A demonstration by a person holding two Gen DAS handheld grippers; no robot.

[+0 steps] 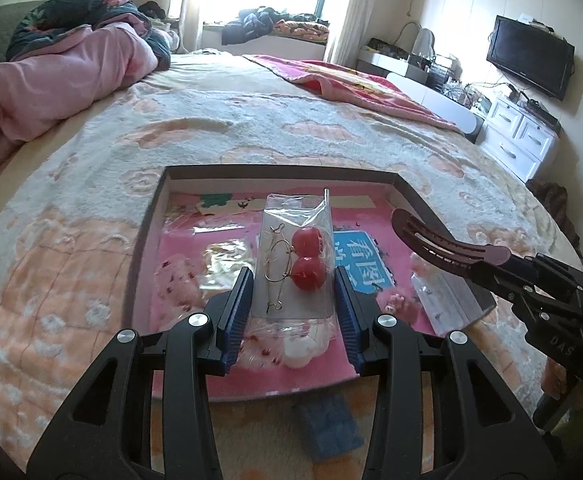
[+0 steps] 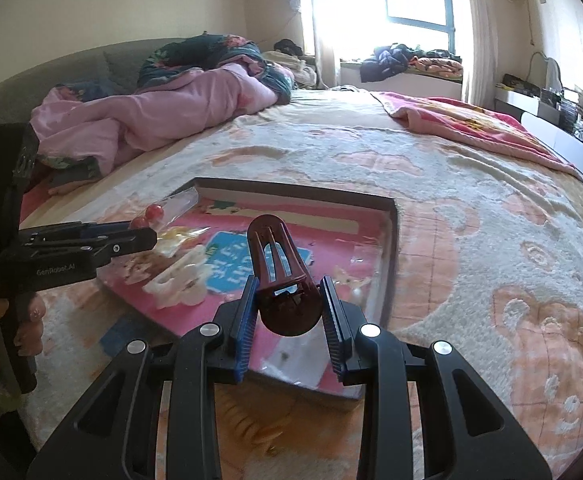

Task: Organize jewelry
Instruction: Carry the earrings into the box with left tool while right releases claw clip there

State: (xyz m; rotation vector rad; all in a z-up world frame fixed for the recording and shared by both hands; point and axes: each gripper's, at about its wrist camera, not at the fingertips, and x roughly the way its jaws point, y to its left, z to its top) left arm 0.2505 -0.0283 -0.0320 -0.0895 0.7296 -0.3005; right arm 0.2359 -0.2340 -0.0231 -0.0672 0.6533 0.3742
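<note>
My left gripper (image 1: 293,276) is shut on a clear plastic bag (image 1: 295,240) holding two red ball earrings (image 1: 308,258) with gold wire hooks, over the tray. The tray (image 1: 283,170) is a shallow dark-rimmed box with a pink printed floor, lying on the bed. My right gripper (image 2: 290,282) is shut on a dark red hair clip (image 2: 277,252) above the tray's near right part. In the right wrist view, the left gripper (image 2: 147,236) comes in from the left with the bag (image 2: 171,206) sticking out of it. In the left wrist view, the right gripper (image 1: 503,258) holds the clip (image 1: 431,238) at right.
In the tray (image 2: 291,190) lie a white claw clip (image 2: 179,276), a yellowish packet (image 2: 171,240) and other small clear bags (image 1: 227,260). A blue item (image 1: 327,424) lies before the tray. A pink quilt (image 1: 71,68) and pink blanket (image 1: 371,84) sit further up the bed. A hand (image 2: 27,320) grips the left tool.
</note>
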